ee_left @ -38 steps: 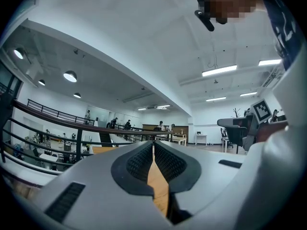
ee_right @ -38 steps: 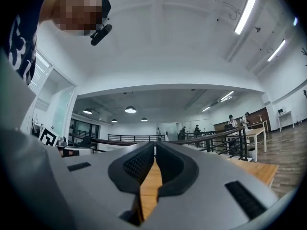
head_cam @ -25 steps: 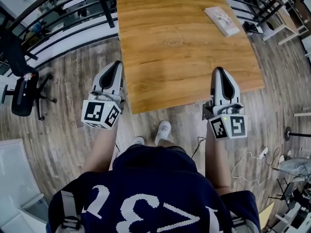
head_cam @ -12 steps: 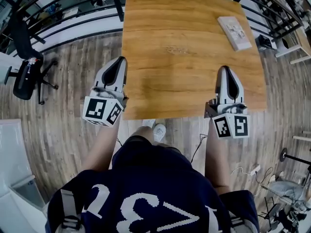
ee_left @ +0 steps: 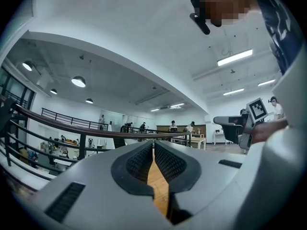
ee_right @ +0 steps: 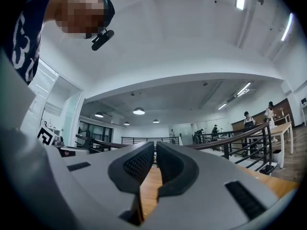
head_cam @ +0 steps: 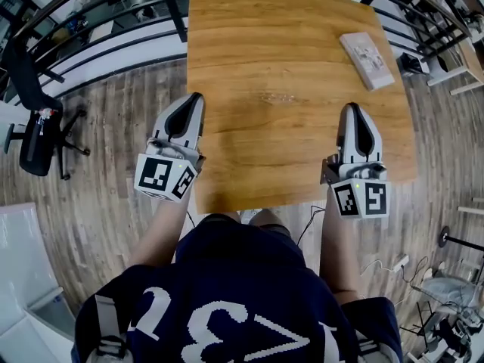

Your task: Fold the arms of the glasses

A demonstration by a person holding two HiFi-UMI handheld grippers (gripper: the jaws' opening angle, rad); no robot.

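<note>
A faint, pale thin-framed shape that looks like the glasses (head_cam: 278, 97) lies near the middle of the wooden table (head_cam: 249, 44); its arms are too small to make out. My left gripper (head_cam: 193, 101) hovers at the table's near left edge, shut and holding nothing. My right gripper (head_cam: 352, 112) is over the near right part of the table, its jaws together and holding nothing too. Both point level across the table, short of the glasses. In the left gripper view (ee_left: 153, 145) and the right gripper view (ee_right: 155, 147) only tabletop shows beyond the closed pads.
A flat white box (head_cam: 367, 60) lies at the table's far right. Dark railings (head_cam: 113, 29) run behind and left of the table. A black office chair (head_cam: 34, 134) stands on the wood floor at the left. People stand far off in the hall.
Both grippers have moved forward, from in front of the table's near edge to over it. The table now sits closer in the head view. The jaws stayed shut.
</note>
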